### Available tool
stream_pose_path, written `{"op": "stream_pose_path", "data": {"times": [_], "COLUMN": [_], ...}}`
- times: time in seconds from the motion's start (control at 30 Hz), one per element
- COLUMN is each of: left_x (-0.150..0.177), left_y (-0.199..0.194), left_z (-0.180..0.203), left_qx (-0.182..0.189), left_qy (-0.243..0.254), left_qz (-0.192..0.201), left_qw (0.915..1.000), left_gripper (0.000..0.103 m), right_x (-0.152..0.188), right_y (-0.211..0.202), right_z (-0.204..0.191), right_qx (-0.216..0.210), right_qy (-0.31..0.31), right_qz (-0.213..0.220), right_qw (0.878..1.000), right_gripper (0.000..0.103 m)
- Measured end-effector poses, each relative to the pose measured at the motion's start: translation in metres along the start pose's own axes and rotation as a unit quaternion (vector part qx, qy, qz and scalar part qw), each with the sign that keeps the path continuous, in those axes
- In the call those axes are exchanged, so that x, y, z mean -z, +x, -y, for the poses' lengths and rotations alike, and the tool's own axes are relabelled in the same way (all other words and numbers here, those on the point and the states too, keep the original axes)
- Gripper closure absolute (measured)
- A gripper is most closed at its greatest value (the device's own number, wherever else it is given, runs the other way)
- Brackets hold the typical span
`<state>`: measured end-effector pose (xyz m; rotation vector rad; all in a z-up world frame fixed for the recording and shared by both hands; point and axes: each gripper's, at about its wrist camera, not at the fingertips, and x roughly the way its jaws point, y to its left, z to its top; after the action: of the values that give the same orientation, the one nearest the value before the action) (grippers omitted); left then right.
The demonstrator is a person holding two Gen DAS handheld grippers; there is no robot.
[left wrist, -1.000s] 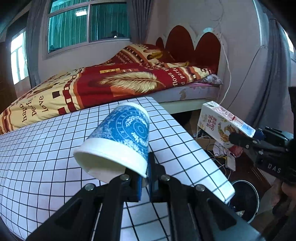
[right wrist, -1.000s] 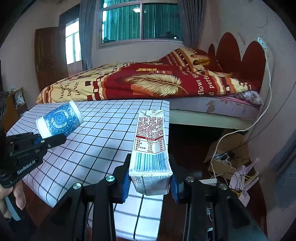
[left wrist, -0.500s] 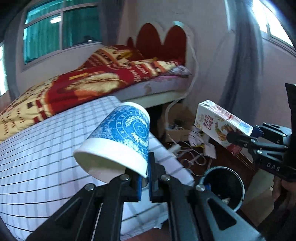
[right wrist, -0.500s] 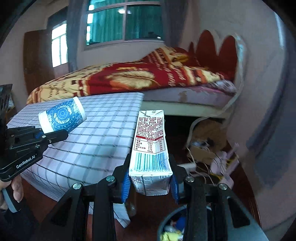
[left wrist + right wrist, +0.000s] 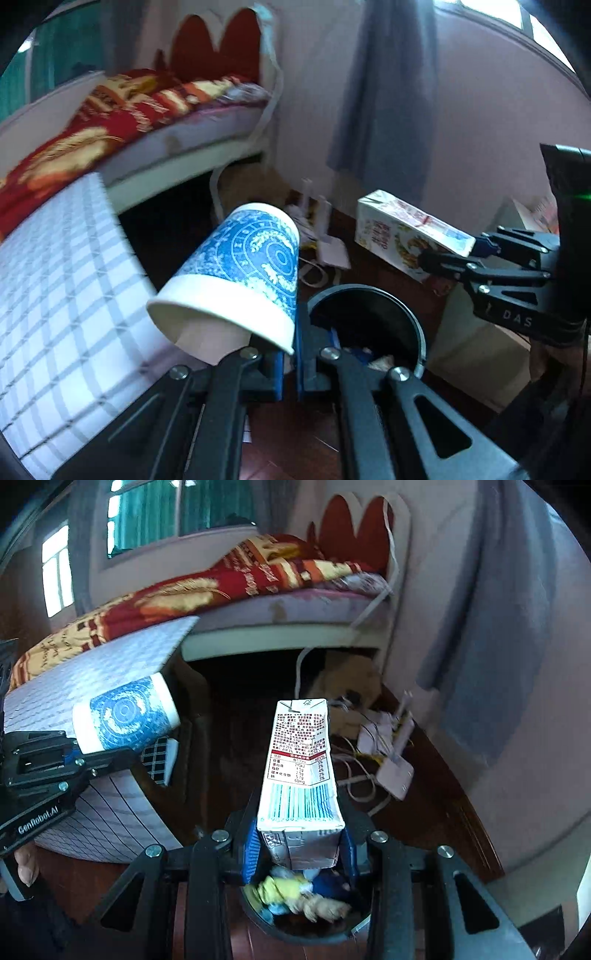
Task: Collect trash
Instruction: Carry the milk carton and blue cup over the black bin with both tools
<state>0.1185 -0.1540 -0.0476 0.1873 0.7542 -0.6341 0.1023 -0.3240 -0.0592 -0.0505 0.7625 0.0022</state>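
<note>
My left gripper [image 5: 290, 363] is shut on the rim of a blue and white paper cup [image 5: 243, 280], held on its side above the floor. The cup also shows in the right wrist view [image 5: 125, 716]. My right gripper [image 5: 301, 843] is shut on a white milk carton [image 5: 301, 764], held directly over a black round trash bin [image 5: 306, 928] with colourful trash inside. In the left wrist view the carton [image 5: 402, 236] and the right gripper [image 5: 447, 258] hang above and to the right of the bin [image 5: 373, 314].
A table with a grid-pattern cloth [image 5: 55, 295] stands to the left. A bed with a red blanket [image 5: 229, 587] is behind it. White chargers and cables [image 5: 388, 753] lie on the dark floor by the wall. A grey curtain [image 5: 376, 92] hangs at the right.
Both grippers have swung right and downward, away from the table, with the cup and carton still held. The trash bin has come under the right gripper.
</note>
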Motion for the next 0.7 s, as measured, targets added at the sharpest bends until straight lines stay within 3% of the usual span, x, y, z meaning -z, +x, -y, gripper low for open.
{"op": "stream_pose_path", "data": {"times": [0.37,0.7], "left_x": [0.023,0.036], "left_y": [0.073,0.113], "left_z": [0.043,0.058], "left_qx": [0.070,0.099], "left_qy": [0.005,-0.002], "left_qz": [-0.087,-0.139], "left_qw": [0.9937,0.9853], "left_gripper": [0.097,0.097], "right_x": [0.073,0.098], "right_y": [0.033,0.076], "right_z": [0.039,0.048], "right_qx": [-0.009,-0.029], "right_qy": [0.012,0.009], "right_qz": [-0.084,-0.139], "right_qw": [0.996,0.990], "right_gripper": [0.065,0.065]}}
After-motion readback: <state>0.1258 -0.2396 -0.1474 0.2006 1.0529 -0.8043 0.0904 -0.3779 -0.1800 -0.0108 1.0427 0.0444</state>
